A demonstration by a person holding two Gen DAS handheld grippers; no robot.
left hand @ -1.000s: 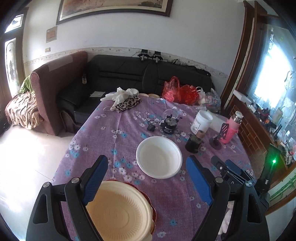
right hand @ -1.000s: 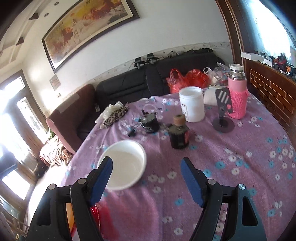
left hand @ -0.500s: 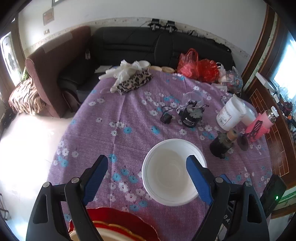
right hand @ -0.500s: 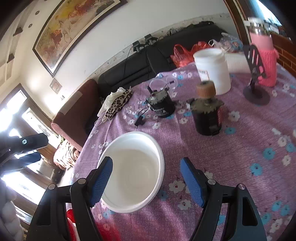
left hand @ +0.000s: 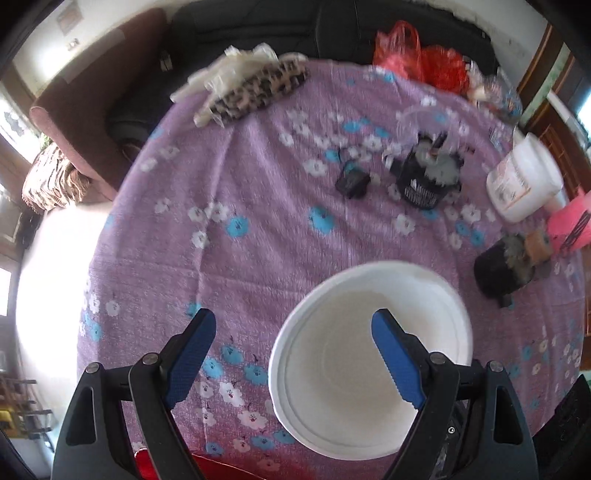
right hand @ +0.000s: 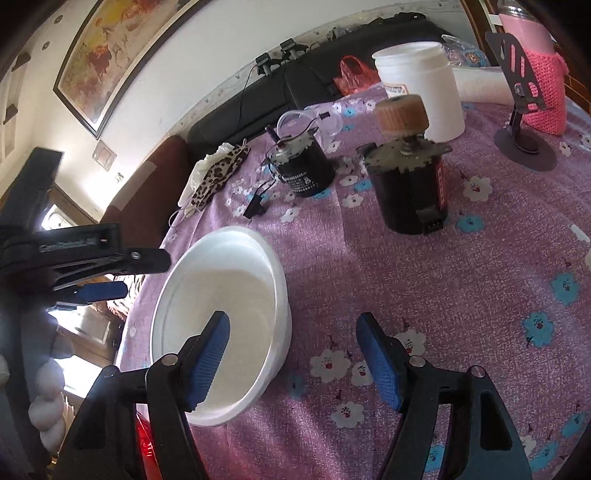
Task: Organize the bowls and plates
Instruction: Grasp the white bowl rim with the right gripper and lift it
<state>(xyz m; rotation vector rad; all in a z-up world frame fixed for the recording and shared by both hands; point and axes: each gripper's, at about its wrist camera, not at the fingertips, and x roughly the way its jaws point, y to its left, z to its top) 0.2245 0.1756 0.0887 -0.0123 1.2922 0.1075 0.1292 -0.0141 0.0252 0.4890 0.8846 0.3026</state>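
A white foam bowl (left hand: pixel 354 354) sits on the purple flowered tablecloth (left hand: pixel 258 206). My left gripper (left hand: pixel 293 332) is open and hangs above the bowl's left rim, one pad over the bowl, one over the cloth. In the right wrist view the bowl (right hand: pixel 236 295) lies at lower left. My right gripper (right hand: pixel 291 336) is open and straddles the bowl's right rim: the left pad is over its inside, the right pad over the cloth. The left gripper (right hand: pixel 92 290) shows at the left edge. A red plate edge (left hand: pixel 221 467) peeks in at the bottom.
Two black motors (right hand: pixel 410 188) (right hand: pixel 301 166), a white tub (right hand: pixel 421 88), a pink bottle (right hand: pixel 535 66) and a phone stand (right hand: pixel 524 144) stand beyond the bowl. A leopard-print pouch (left hand: pixel 255 88) lies at the far edge. A sofa (left hand: pixel 258 22) is behind the table.
Both grippers have moved forward and down toward the white bowl, which looms larger. The stack of plates has slid out of the left wrist view except for a red edge.
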